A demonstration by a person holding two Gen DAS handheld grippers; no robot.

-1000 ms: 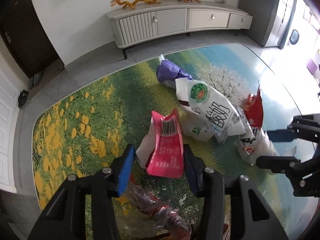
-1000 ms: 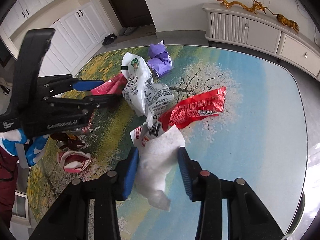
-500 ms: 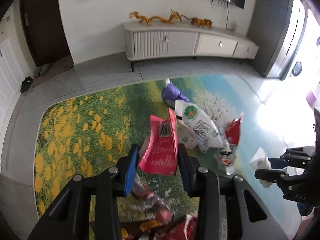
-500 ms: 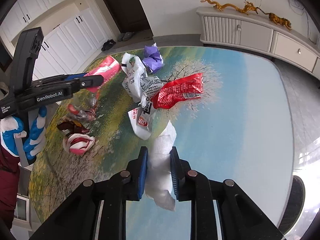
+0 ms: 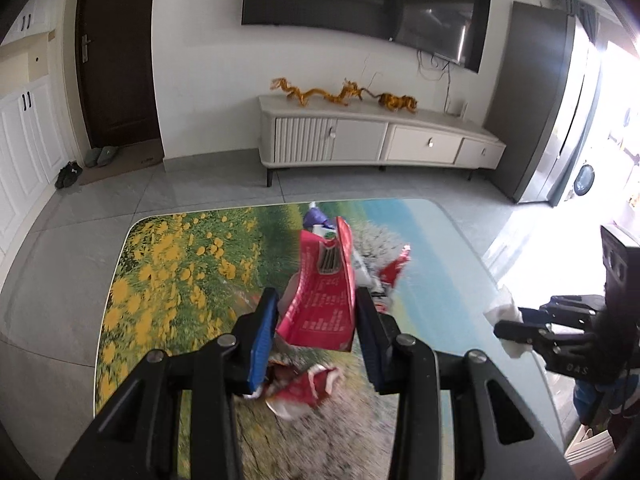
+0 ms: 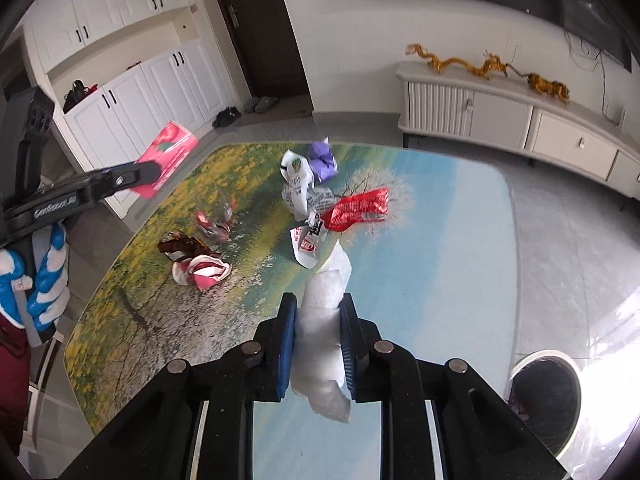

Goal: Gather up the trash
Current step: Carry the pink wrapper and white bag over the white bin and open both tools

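Above table | left fingers clamp pink packet | right fingers pinch white tissue

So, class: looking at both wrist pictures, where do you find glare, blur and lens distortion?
Left wrist view: daylight from the right blows out the floor; the table near the fingers is smeared; the TV cabinet bows. Right wrist view: glare washes the lower right floor; the held white tissue is sharp; black corners ring the picture.
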